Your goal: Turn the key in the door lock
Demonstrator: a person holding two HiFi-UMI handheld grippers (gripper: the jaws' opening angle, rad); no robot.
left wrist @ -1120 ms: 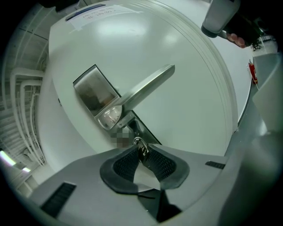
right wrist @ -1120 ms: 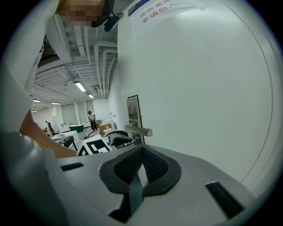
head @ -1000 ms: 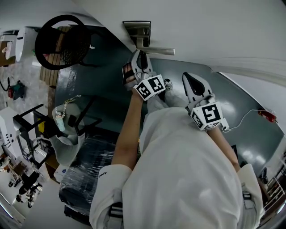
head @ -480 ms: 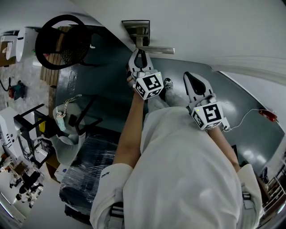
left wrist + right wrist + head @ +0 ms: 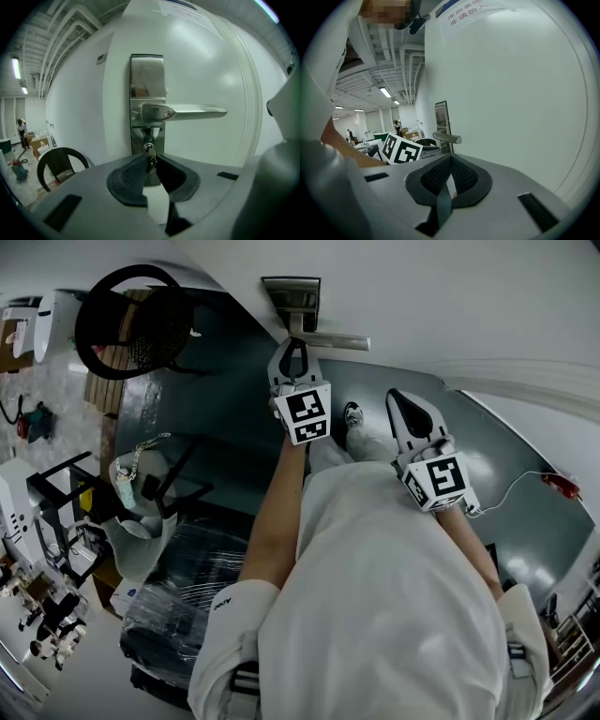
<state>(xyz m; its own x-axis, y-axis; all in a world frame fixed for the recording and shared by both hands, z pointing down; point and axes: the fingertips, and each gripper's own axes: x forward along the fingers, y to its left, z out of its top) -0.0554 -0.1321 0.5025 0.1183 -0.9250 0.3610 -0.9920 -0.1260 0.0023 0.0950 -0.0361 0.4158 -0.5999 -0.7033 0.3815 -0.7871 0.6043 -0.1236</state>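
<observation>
A silver lock plate [image 5: 147, 93] with a level lever handle [image 5: 187, 112] sits on the white door [image 5: 206, 70]. Below the handle, a small metal key [image 5: 150, 151] sticks out of the keyhole. My left gripper [image 5: 151, 161] is shut on the key's head; its jaws have just been closing with the key between them. In the head view the left gripper [image 5: 293, 354] reaches up under the handle [image 5: 330, 341]. My right gripper [image 5: 450, 161] is shut on nothing and points at the door, to the right of the lock. It shows in the head view [image 5: 405, 409] held apart from the left one.
A black round-backed chair [image 5: 131, 320] stands left of the door. A plastic-wrapped dark box [image 5: 178, 615] lies on the floor at lower left. A red item on a white cable [image 5: 560, 484] lies at the right. People stand far off in the room [image 5: 397, 126].
The left gripper has rolled about its own line while on the key; its marker cube now faces differently. The right gripper has kept still.
</observation>
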